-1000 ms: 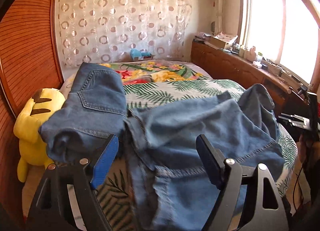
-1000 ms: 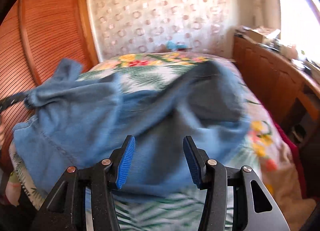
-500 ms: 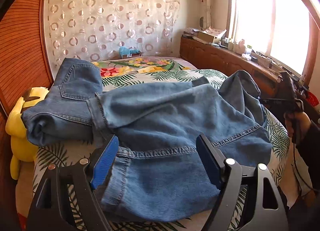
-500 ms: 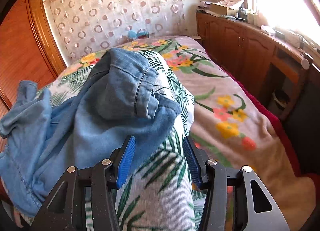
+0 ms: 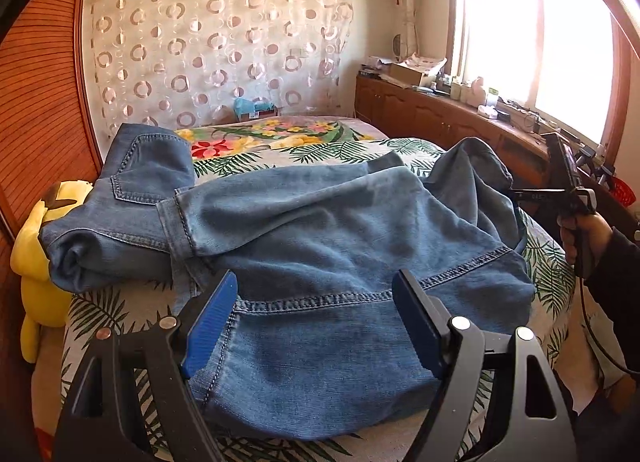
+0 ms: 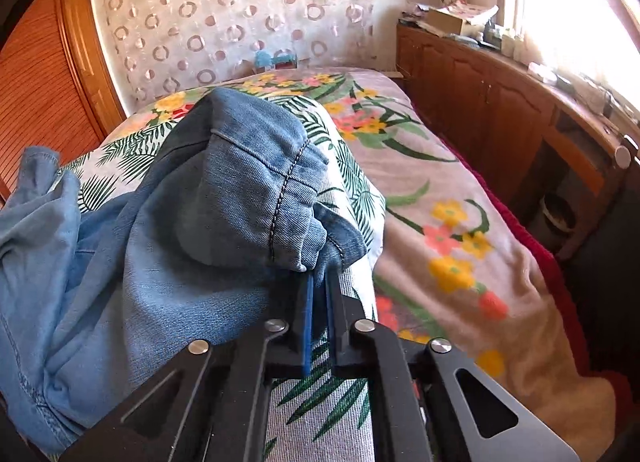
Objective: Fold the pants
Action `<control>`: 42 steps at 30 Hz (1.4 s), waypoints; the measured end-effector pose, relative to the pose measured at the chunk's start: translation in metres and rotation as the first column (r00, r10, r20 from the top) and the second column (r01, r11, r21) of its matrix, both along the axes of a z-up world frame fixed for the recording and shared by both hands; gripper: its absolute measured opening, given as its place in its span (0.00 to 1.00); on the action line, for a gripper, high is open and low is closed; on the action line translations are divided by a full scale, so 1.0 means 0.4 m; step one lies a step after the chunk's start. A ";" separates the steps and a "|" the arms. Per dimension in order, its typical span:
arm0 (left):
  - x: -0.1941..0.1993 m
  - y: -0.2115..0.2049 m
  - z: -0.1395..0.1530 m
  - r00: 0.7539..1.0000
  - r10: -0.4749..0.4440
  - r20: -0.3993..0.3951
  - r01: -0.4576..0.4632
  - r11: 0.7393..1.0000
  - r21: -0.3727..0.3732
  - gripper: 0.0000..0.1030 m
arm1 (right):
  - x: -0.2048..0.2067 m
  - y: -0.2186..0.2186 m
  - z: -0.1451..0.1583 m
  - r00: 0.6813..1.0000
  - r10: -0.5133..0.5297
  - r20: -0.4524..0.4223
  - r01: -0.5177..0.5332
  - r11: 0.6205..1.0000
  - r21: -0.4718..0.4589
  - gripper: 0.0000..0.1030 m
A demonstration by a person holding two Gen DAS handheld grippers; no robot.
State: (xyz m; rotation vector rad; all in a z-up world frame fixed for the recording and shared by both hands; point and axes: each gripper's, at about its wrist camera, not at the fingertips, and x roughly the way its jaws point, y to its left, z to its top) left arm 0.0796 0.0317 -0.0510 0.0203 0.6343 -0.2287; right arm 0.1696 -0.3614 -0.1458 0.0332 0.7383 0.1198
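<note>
Across bed [image 5: 552,282]: jeans [image 5: 320,246] lengthwise left-right; left gripper [image 5: 316,326] apart, right gripper [image 6: 319,282] clamping hem.

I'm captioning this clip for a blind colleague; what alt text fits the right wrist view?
The right gripper is shut on a bunched edge of the blue denim pants, its jaws having just closed on the cloth. The pants lie crumpled on a bed with a floral and palm-leaf cover, wooden cabinets alongside.

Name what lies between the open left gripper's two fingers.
Blue denim pants on the bed; the left gripper hangs open over them, seen in the left wrist view.
</note>
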 end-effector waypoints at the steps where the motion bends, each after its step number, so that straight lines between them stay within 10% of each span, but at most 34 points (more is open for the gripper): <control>1: -0.002 -0.001 0.001 1.000 0.000 0.000 0.000 1.000 0.000 0.78 | -0.012 -0.006 0.005 1.000 0.001 0.012 -0.001 1.000 0.000 0.02; 14: -0.024 0.002 0.016 1.000 -0.001 0.018 0.001 1.000 -0.017 0.78 | -0.364 -0.215 0.083 0.975 -0.082 0.205 0.067 0.995 0.079 0.02; 20: -0.030 0.003 0.026 1.000 0.004 0.022 -0.003 1.000 -0.013 0.78 | -0.360 -0.227 0.063 0.980 -0.098 0.175 0.083 0.992 0.091 0.02; 28: -0.052 0.025 0.048 0.999 0.026 0.047 -0.025 0.999 -0.019 0.78 | -0.327 -0.089 0.234 0.951 0.074 0.301 -0.100 0.992 0.072 0.02; 34: -0.079 0.072 0.064 0.995 0.070 0.070 -0.068 0.997 -0.030 0.78 | -0.304 0.152 0.383 0.861 0.321 0.394 -0.353 0.935 0.010 0.02; 42: -0.101 0.148 0.060 0.988 0.136 0.071 -0.133 0.990 -0.048 0.78 | -0.330 0.452 0.433 0.705 0.618 0.348 -0.648 0.761 -0.040 0.02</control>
